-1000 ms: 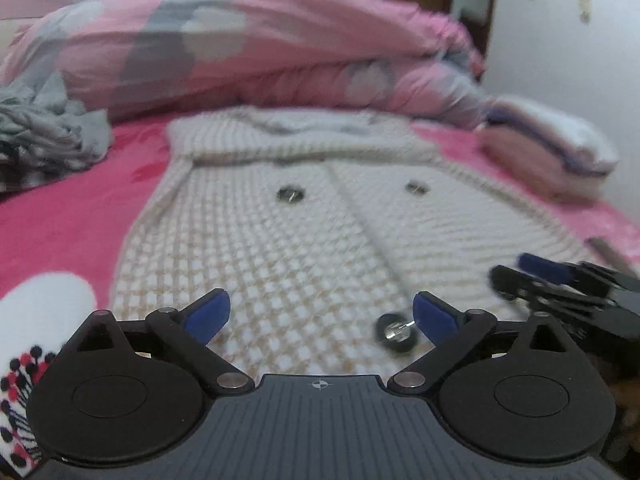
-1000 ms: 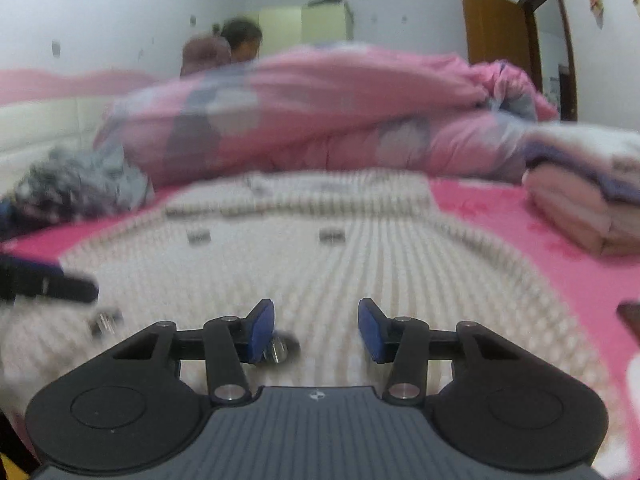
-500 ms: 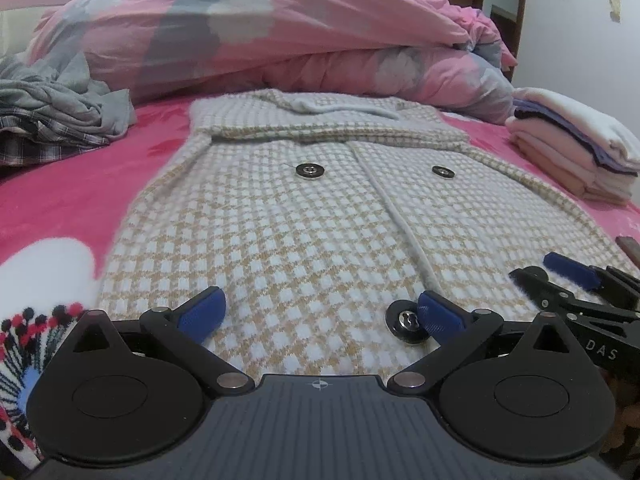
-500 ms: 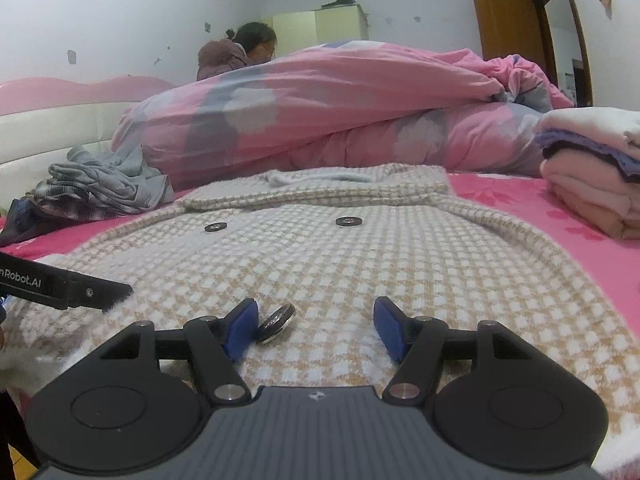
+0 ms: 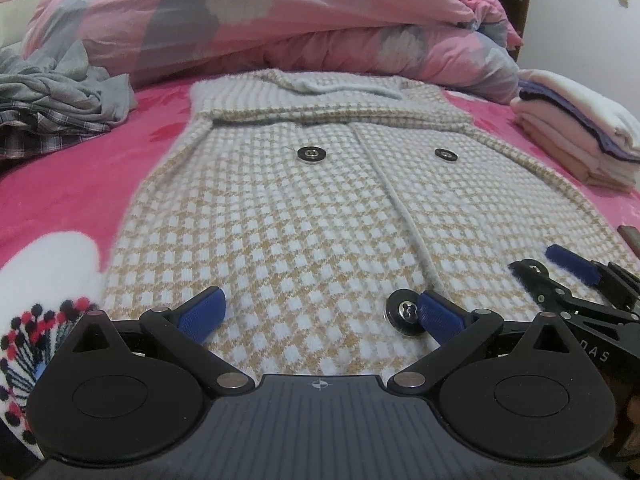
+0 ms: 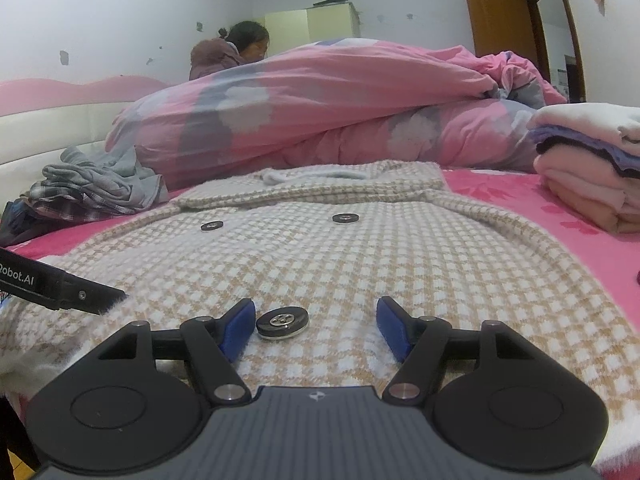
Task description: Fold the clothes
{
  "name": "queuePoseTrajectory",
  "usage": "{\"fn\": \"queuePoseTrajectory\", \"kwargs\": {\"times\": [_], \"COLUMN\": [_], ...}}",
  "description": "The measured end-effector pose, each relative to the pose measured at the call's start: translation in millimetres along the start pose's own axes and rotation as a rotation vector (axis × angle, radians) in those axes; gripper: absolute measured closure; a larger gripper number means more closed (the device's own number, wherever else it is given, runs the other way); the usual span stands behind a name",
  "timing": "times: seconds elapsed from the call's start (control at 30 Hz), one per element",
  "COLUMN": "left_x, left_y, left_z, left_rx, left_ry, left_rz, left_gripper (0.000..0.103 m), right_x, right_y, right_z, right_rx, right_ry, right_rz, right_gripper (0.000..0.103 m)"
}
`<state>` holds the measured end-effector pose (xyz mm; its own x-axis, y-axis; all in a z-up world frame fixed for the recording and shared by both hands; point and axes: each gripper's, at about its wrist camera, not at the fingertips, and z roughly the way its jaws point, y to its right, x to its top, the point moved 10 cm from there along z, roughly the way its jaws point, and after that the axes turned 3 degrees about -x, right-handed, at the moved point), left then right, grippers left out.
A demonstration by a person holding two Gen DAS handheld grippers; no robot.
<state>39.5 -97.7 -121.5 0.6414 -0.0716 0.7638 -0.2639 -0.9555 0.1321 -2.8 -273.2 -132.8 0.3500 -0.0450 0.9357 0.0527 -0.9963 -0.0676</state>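
Observation:
A cream and tan checked knit cardigan (image 5: 300, 220) with dark buttons lies spread flat, front up, on the pink bed, its collar at the far end. My left gripper (image 5: 320, 314) stands open over the near hem, with a button (image 5: 404, 312) against its right pad. My right gripper (image 6: 316, 328) is open too, low over the hem further right on the cardigan (image 6: 360, 264). A button (image 6: 282, 322) lies flat between its pads, close to the left one. Each view catches the other gripper at its side edge: the right gripper (image 5: 540, 268) and a left finger (image 6: 72, 290).
A bulky pink and grey quilt (image 6: 320, 112) is piled behind the collar. Crumpled grey clothes (image 5: 60, 96) sit at the left, and a folded stack (image 5: 572, 136) at the right. A person (image 6: 236, 52) is behind the quilt. A brown door (image 6: 504, 20) stands at the back right.
The right gripper's jaws have spread wider, and the button that leaned on its left pad now lies flat. The left gripper has stayed in place, still open.

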Motion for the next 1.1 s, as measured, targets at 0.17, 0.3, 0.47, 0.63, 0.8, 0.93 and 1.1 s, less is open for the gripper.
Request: {"fn": "queuePoseTrajectory", "kwargs": {"times": [0.17,0.3,0.47,0.63,0.8,0.93,1.1], "left_x": [0.4,0.4,-0.4,-0.3,-0.6,-1.0,-1.3], "left_y": [-0.9,-2.0,-1.8,-1.9,-1.2,-1.0,-0.7], "left_z": [-0.6,-1.0,-0.5,-0.1,-0.4,-0.8,-0.9], "left_rx": [-0.007,-0.017,-0.023,-0.023,-0.023,-0.025,-0.024], "left_ry": [-0.009,-0.01,-0.008,-0.011,-0.013,-0.015,-0.016], "left_rz": [-0.023,-0.033,-0.015,-0.016,-0.015,-0.016,-0.014], "left_gripper": [0.0,0.0,0.0,0.0,0.0,0.0,0.0], "right_x": [0.1,0.4,0.9,2.0,2.2,2.7,4.6], "right_y": [-0.5,0.0,0.3,1.2,1.4,2.2,-0.3], "right_z": [-0.4,-0.3,-0.3,0.7,-0.2,-2.8,-8.0], "right_rx": [-0.012,-0.015,-0.022,-0.04,-0.057,-0.049,0.038], "right_ry": [0.005,0.007,0.007,-0.001,0.002,0.007,-0.005], "right_rz": [0.0,0.005,0.016,0.019,0.028,0.049,0.1], "right_gripper": [0.033,0.032,0.031,0.03,0.026,0.012,0.0]}}
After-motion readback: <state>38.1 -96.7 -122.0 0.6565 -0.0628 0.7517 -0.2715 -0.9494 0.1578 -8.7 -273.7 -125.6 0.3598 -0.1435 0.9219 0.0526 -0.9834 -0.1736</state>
